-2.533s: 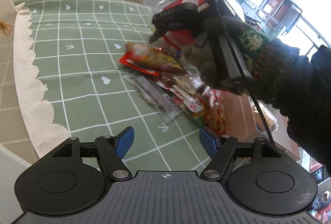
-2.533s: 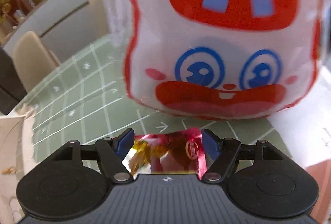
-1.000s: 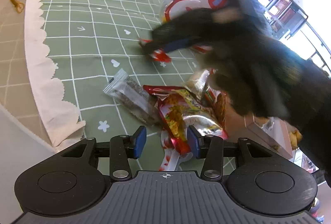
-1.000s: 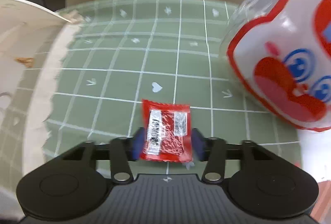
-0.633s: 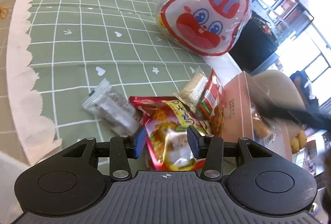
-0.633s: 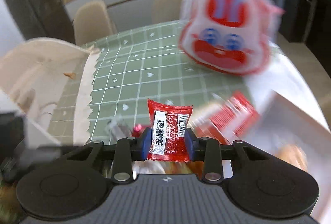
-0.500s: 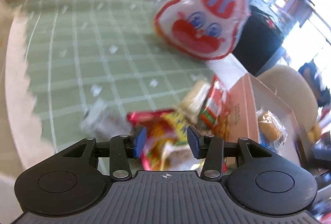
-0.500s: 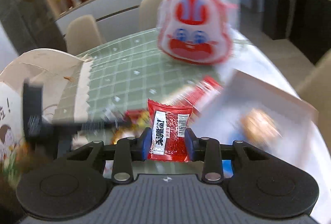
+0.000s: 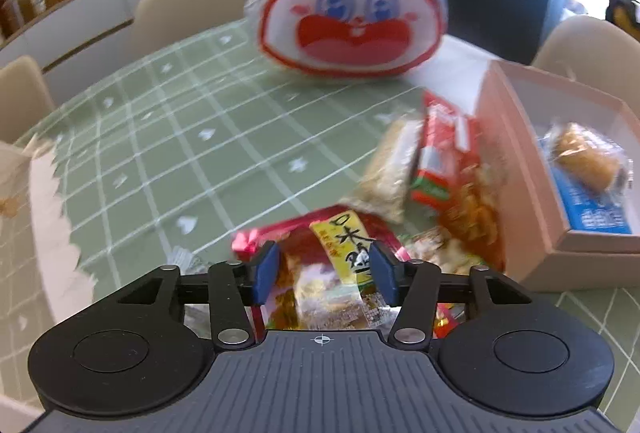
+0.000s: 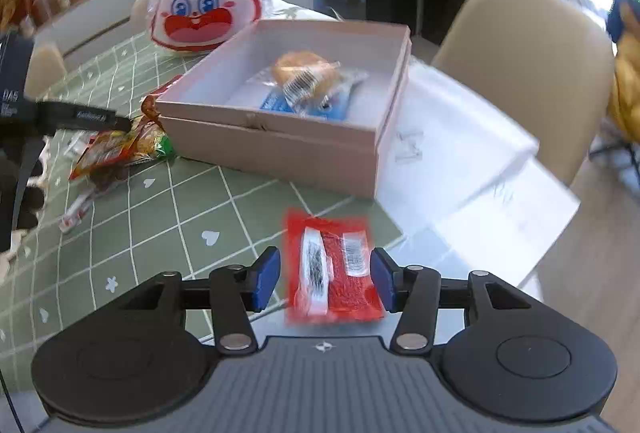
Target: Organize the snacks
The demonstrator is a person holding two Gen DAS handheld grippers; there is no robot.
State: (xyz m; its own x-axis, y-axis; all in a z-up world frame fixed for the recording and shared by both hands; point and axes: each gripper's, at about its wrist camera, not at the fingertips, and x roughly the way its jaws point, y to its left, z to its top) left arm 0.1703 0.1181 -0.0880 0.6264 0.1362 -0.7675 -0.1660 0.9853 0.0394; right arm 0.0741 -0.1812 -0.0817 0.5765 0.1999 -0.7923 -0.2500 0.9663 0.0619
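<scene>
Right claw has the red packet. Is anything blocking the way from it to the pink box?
Nothing visible does. The red packet sits in the right claw, and only bare green tablecloth lies between it and the pink box. The box is open-topped; its near wall must be cleared, and a wrapped pastry lies inside.

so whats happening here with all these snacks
A person is sorting snacks with two hand-held grippers. The right hand-held gripper carries a small red packet above the table, short of the pink box, which already holds a wrapped pastry. The left hand-held gripper has its fingers around a red and yellow snack bag in the pile beside the box.
</scene>
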